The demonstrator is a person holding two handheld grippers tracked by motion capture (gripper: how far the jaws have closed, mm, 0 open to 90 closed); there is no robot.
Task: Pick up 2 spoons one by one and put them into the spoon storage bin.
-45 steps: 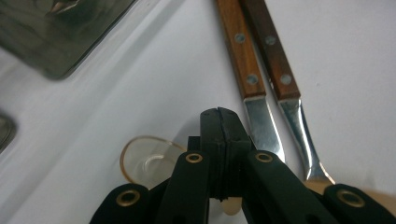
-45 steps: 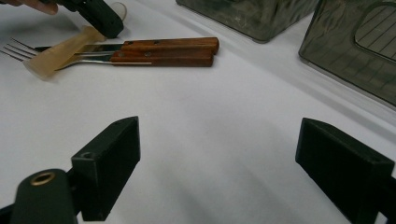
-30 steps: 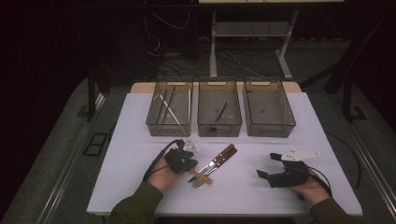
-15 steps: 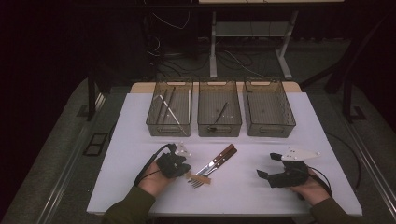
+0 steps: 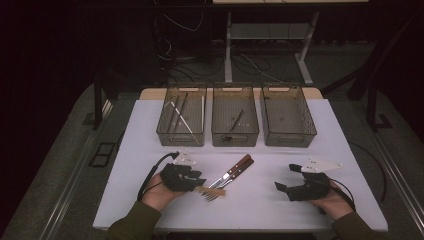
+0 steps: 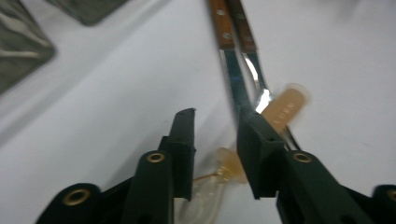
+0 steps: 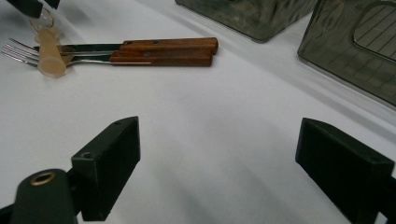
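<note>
L gripper [image 5: 196,181] sits at the tine end of the fork [image 5: 220,187] and knife [image 5: 235,169], which lie side by side mid-table, wood handles toward the bins. Jaws just opened, now narrow gap; a small tan spoon-like piece [image 6: 283,108] lies across the fork below them, no pad contact visible. R gripper [image 5: 285,181] jaws wide, nothing between, well apart from cutlery.

Blurred lettering on tan tag [image 6: 283,108] lying over fork, letters not readable
</note>
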